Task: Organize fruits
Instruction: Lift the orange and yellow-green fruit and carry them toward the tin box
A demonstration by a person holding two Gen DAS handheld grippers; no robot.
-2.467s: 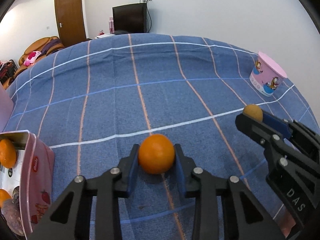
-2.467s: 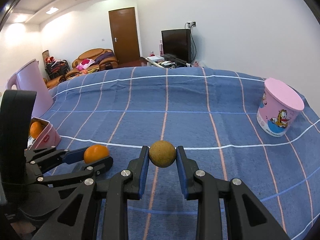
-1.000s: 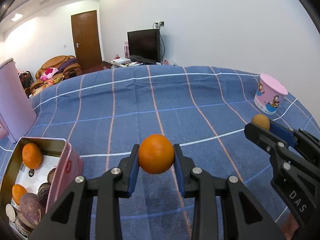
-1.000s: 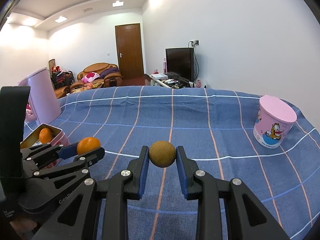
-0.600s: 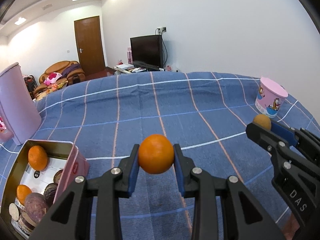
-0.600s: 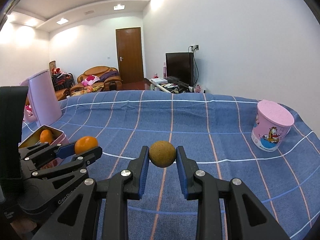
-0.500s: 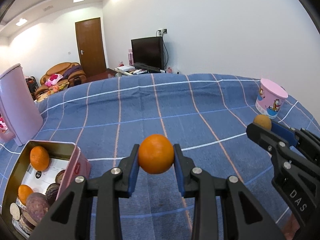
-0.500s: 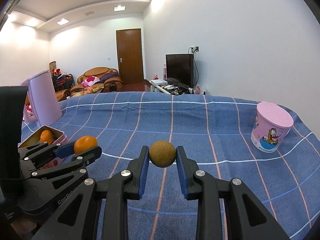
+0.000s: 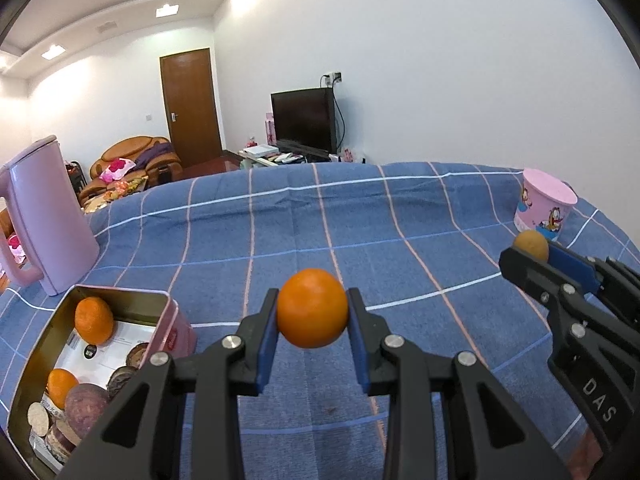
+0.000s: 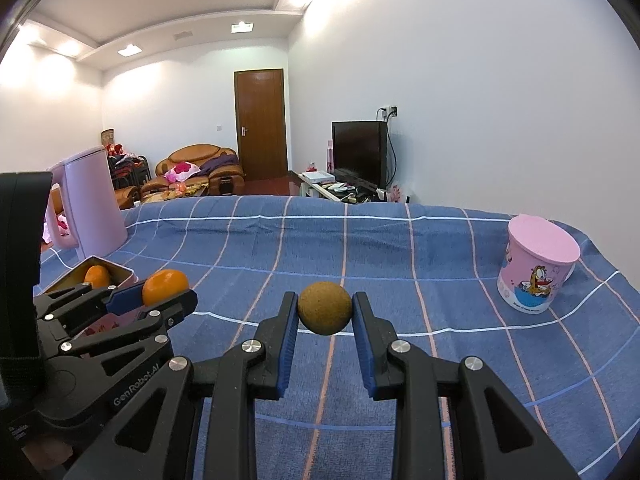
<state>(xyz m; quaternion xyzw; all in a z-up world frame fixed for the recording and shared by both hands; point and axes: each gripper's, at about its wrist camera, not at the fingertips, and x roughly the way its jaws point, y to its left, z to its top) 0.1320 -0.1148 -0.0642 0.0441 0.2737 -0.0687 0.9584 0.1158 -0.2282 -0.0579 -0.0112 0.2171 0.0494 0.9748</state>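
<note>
My left claw point(image 9: 312, 316) grips an orange point(image 9: 312, 314); my right claw point(image 10: 325, 314) grips a brown fruit point(image 10: 325, 313). The tin point(image 9: 176, 320) lies low to the left, nearer my left claw.

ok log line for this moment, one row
left tongs: shut on orange | right tongs: shut on brown fruit | both held above blue cloth | pink tin: open, two oranges inside
</note>
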